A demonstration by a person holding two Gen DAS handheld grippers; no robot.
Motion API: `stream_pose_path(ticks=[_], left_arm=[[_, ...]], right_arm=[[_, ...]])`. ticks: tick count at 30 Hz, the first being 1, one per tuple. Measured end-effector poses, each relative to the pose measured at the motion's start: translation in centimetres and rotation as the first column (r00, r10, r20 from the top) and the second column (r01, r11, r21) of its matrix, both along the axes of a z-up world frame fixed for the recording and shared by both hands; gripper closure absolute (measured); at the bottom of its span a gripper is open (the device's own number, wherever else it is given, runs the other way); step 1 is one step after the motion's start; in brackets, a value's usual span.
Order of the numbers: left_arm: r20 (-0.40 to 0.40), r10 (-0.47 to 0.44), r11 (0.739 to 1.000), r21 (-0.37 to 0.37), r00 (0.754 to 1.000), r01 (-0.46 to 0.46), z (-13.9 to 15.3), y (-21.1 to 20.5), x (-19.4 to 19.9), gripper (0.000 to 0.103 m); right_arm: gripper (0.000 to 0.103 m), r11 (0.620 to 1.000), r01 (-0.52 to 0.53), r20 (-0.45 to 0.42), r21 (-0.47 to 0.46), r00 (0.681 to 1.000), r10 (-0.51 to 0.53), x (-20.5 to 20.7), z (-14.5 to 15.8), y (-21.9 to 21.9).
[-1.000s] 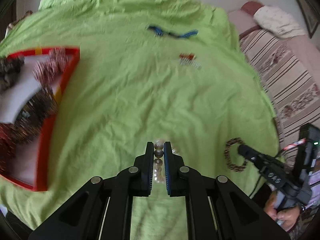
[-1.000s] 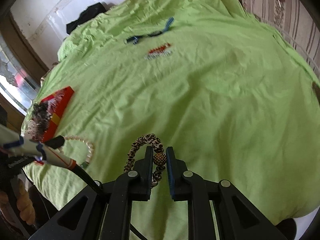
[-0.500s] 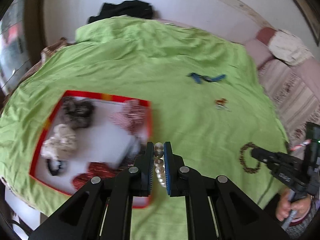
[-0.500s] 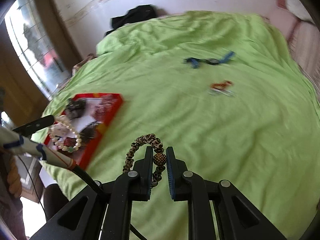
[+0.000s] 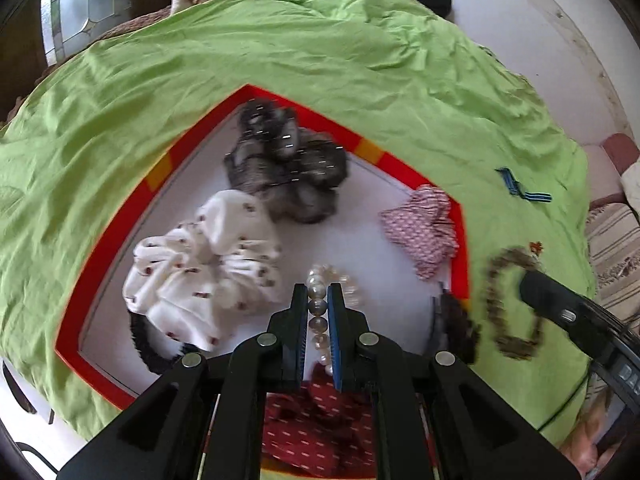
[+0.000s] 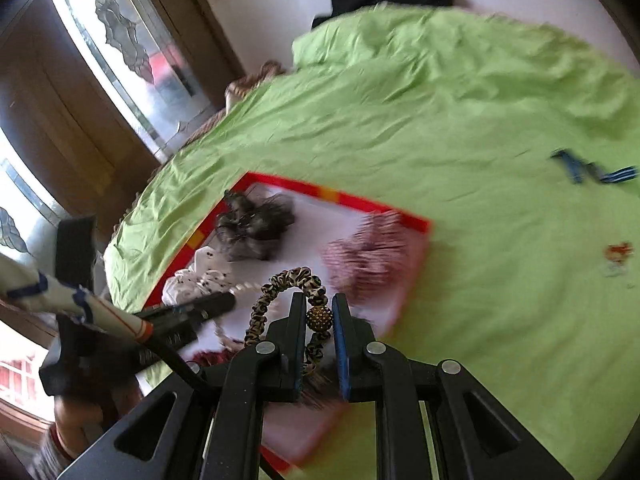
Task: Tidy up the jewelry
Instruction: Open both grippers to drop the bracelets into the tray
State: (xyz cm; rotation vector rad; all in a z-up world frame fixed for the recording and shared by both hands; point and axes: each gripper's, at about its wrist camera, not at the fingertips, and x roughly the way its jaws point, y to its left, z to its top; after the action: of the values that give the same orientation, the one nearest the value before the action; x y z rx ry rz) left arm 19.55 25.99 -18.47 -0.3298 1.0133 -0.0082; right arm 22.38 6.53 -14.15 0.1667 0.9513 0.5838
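Pearl bracelet (image 5: pixel 320 306) pinched in near-closed left gripper (image 5: pixel 318 312) above red-rimmed tray (image 5: pixel 404 172); leopard bracelet (image 6: pixel 288 280) clamped by right gripper (image 6: pixel 316 316) at tray's edge. Risk: early release, landing outside tray.

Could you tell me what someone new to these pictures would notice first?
The red-rimmed tray on the bright green bedspread stands out, with grey, white and pink patterned scrunchies lying in it. Over it, the left claw is shut on a pearl bracelet, and the right claw on a leopard-print bracelet with a gold bead.
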Motion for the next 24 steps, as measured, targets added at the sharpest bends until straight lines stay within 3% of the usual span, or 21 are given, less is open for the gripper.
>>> stream_pose_path(ticks=[6, 9, 11, 13, 19, 24], left_arm=[[0.024, -0.002, 0.999, 0.038, 1.000, 0.001, 0.1, 0.1, -0.7, 0.094], [0.051, -0.012, 0.997, 0.072, 0.999, 0.009, 1.2, -0.6, -1.6, 0.093], [0.075, -0.011, 0.996, 0.086, 0.997, 0.004, 2.2, -0.9, -2.4, 0.088], [0.108, 0.004, 0.994, 0.111, 0.994, -0.016, 3.5, -1.3, -3.6, 0.073], [0.172, 0.006, 0.988, 0.148, 0.985, -0.032, 6.1, -3.0, -6.8, 0.066], [0.177, -0.019, 0.988, 0.155, 0.984, -0.008, 7.0, -5.9, -8.4, 0.064]], right_arm=[[0.088, 0.997, -0.024, -0.044, -0.072, 0.999, 0.021, 2.2, -3.8, 4.4], [0.077, 0.995, -0.022, -0.023, -0.100, 1.000, 0.020, 2.0, -3.9, 4.3], [0.071, 0.995, -0.004, 0.007, -0.102, 1.000, 0.005, 1.2, -3.1, 3.3], [0.070, 0.995, 0.016, 0.033, -0.099, 0.999, -0.012, 0.4, -2.1, 1.9], [0.065, 0.992, 0.085, 0.090, -0.094, 0.993, -0.076, -4.1, -0.7, -4.0], [0.065, 0.982, 0.173, 0.070, -0.081, 0.983, -0.167, -7.1, -1.6, -10.0]])
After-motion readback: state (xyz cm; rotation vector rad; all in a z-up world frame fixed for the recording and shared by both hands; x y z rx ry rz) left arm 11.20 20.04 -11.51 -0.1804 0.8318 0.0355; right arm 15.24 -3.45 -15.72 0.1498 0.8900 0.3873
